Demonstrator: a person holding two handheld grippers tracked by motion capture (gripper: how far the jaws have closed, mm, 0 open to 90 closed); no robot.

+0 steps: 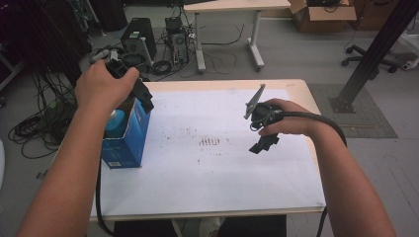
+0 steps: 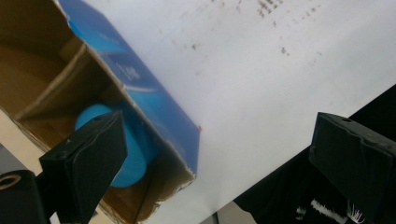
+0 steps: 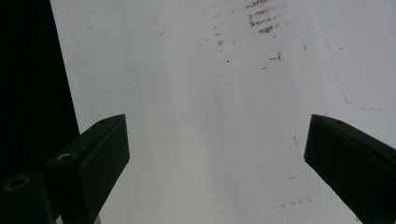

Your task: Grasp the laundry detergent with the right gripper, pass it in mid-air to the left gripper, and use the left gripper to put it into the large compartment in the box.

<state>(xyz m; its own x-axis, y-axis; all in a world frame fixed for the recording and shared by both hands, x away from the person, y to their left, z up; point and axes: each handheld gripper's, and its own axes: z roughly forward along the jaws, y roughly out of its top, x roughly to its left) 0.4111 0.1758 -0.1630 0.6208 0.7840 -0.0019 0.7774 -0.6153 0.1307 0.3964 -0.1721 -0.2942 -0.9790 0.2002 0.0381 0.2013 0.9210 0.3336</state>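
A blue cardboard box (image 1: 129, 140) stands with its top flaps open at the table's left edge, and a light blue cylinder-shaped object (image 1: 114, 124) rests inside it. My left gripper (image 1: 146, 100) hangs just above the box's open top. In the left gripper view the box (image 2: 156, 100) and the blue object (image 2: 137, 156) lie beyond the left gripper (image 2: 217, 135), whose jaws stand wide apart with nothing between them. My right gripper (image 1: 264, 143) hovers over the right half of the table. The right gripper (image 3: 215, 135) is open over bare white sheet.
A white sheet (image 1: 207, 177) with brown stains (image 1: 209, 141) covers the wooden table (image 1: 296, 85). Beyond the table are cables and computer cases (image 1: 140, 34) on the floor, a second table (image 1: 232, 6), a cardboard box (image 1: 323, 15), a chair base (image 1: 368, 61) and a black post (image 1: 375, 49).
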